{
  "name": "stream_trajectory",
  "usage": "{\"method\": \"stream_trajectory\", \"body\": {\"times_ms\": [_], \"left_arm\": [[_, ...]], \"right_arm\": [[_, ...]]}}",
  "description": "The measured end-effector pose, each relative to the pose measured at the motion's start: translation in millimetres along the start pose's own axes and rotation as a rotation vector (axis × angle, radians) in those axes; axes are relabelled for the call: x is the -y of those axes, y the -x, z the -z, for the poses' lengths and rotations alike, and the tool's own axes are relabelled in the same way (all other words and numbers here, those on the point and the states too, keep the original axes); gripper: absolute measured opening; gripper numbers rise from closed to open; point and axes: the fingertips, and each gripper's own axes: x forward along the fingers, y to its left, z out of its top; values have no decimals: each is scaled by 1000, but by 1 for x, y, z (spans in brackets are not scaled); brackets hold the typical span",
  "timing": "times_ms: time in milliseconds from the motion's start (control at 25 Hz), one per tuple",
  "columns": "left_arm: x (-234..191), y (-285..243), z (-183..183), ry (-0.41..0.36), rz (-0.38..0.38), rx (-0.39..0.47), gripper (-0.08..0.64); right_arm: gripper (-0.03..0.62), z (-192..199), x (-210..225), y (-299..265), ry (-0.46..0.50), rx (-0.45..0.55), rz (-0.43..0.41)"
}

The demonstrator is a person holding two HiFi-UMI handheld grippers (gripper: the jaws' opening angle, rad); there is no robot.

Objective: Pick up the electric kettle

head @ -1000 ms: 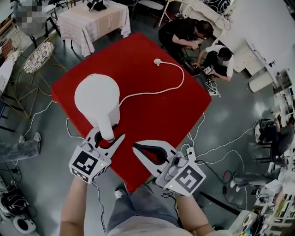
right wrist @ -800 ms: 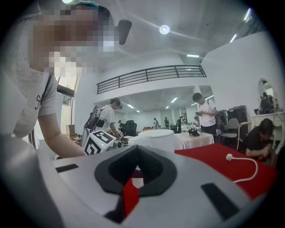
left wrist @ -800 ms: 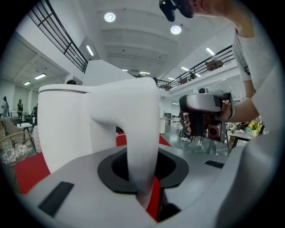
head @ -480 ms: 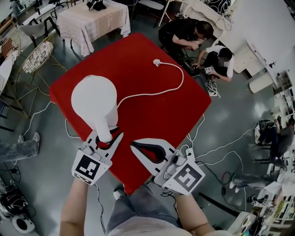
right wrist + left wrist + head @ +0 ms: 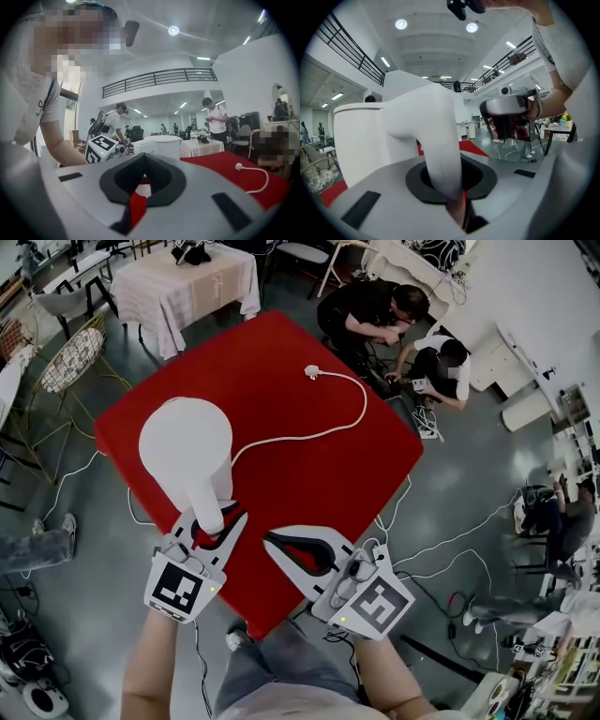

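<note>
Left gripper [image 5: 217, 519]: jaws just closed inward, clamped on the handle [image 5: 440, 154].
Right gripper [image 5: 269, 538]: jaws pressed together.
Electric kettle [image 5: 183, 442]: body ahead of left fingertips.

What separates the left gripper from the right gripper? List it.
The left gripper has just been closing and now clamps the handle of the electric kettle; the right gripper holds nothing, jaws together. The left gripper touches the electric kettle; the right gripper hangs apart from it over the red table. Both share the same two-jaw build.
</note>
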Motion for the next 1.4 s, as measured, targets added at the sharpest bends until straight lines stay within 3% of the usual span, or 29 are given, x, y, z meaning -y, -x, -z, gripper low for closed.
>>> {"method": "stream_trajectory", "body": {"times_ms": [240,840,1160,1400], "left_arm": [[-7,-1,-25,105,-18,60,49],[-15,51,-114,15,-79,84,51],[-16,103,-138,-12,-14,125,51],[-15,138,-140,-23,89,138,51]], "right_arm": [[8,-10,11,1,18,15,-3],[8,-65,6,-11,82,102,-71],[8,-81,-31,-35,110,119,-21],[8,-86,-66,-47,85,142,82]]}}
